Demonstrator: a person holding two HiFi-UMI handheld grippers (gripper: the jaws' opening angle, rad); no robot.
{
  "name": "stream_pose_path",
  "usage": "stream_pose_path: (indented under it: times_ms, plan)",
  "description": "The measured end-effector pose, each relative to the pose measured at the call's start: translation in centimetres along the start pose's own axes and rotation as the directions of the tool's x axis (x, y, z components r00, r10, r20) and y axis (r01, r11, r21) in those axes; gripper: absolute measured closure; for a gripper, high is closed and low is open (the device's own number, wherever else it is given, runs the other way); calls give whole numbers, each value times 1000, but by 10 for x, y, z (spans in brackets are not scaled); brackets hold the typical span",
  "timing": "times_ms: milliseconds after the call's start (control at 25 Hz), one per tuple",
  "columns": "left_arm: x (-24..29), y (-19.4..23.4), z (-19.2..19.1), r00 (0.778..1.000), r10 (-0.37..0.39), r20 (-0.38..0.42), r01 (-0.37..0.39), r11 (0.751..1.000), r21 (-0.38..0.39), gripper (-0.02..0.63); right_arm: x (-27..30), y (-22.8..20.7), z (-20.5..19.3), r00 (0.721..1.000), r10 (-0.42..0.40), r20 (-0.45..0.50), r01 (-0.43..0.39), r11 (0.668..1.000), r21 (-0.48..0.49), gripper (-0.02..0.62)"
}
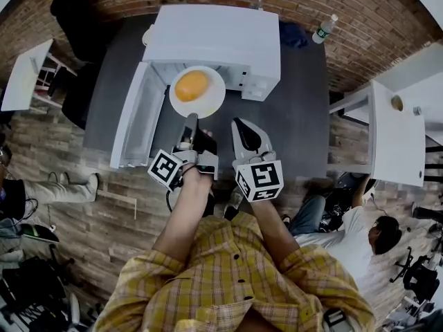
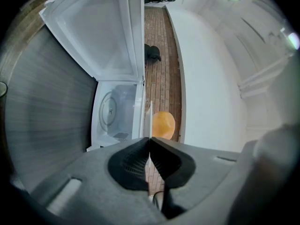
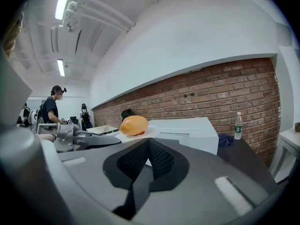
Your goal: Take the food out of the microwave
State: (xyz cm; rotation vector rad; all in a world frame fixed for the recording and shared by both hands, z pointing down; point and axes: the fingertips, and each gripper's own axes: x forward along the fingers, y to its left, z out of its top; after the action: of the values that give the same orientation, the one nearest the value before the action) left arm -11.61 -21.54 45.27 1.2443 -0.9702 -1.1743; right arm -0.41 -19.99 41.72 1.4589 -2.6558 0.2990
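Orange food on plate, left gripper jaws clamping rim, microwave open

R hand-held gripper closed, food beyond

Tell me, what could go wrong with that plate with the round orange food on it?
1. The left gripper pinches the plate by one edge only, so the plate might tilt and the round orange food could roll off.
2. The open microwave door stands close beside the plate; a sideways swing might bump it.
3. The right gripper is shut and holds nothing, so nothing steadies the plate's other side.
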Motion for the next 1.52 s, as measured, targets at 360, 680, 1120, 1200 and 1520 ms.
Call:
stream_pose_path:
  times_ms: [360,680,1120,1200,1520]
  plan:
    - [-11,-27,-15,1000,-2,-30,1,1000,-9,600,-12,3,25,999,-13,37,13,1000,15,589]
    - [-20,-47,-19,999,2,-45,-3,1000,-10,600,-20,7,37,999,-13,45,12,1000,10,589]
    - [-21,-76,-29,997,-23,-67,23,1000,-6,600,-26,5,54,998,-8,62,8,1000,-2,590]
    - [-21,-80,-30,997,-28,-72,27,1000,-6,600,-26,5,57,998,-6,64,6,1000,0,589]
    - [-20,-90,-35,996,-39,-81,38,999,-5,600,-27,7,69,996,0,86,1,1000,-8,589]
